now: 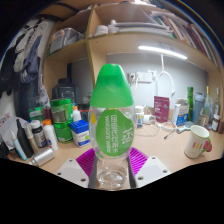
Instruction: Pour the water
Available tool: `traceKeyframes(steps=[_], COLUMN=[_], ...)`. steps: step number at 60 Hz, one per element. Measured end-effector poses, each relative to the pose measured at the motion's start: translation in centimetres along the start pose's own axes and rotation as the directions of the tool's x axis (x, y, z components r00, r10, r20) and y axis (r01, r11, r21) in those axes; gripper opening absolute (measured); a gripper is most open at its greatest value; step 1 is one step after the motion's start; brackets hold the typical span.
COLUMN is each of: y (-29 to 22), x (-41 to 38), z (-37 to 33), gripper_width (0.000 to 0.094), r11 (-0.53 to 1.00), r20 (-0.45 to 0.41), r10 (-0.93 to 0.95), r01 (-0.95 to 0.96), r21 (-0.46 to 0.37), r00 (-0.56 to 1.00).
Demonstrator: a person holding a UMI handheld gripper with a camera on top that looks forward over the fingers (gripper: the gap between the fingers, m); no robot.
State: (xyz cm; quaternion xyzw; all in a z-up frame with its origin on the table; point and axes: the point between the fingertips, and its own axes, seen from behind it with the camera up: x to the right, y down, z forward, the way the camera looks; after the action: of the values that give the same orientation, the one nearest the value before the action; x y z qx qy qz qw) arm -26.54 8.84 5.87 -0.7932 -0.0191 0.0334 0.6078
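Observation:
A clear plastic bottle (111, 125) with a green label and green top stands upright between my fingers, its clear lower part at the level of the purple pads (84, 162). Both pads press against the bottle's sides. My gripper (111, 165) is shut on the bottle and holds it above the wooden table (170, 150). A white mug with a red inside (198, 142) lies on its side on the table to the right, beyond the fingers.
Several bottles and jars (60, 118) crowd the table at the left. A silver can (42, 155) lies near them. More items and a pink box (161, 108) stand at the back right. Shelves (140, 40) hang above.

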Motion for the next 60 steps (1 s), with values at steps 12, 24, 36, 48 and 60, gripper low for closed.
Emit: traceKeyframes(steps=[12,24,36,48,60], y=[-2.7,-12.1,-14.7,-17.7,-18.2], x=[-0.1,6.4,14.1,16.8,19.1], z=[-0.9,-2.3,-1.4,-1.5,-1.3], gripper_width=[0.0430,0.0428,0.0427,0.0427,0.0429], r11=[0.974,0.624,-0.012,-0.482,-0.649], r20=[0.099,0.148,0.134,0.162,0.170], r10=[0.218,0.781,0.990,0.816,0.665], r01=[-0.210,-0.771,-0.973,-0.808,-0.676], r21=[-0.083,-0.130,-0.230,-0.339,-0.349], r00=[0.971,0.607,-0.043,-0.555,-0.727])
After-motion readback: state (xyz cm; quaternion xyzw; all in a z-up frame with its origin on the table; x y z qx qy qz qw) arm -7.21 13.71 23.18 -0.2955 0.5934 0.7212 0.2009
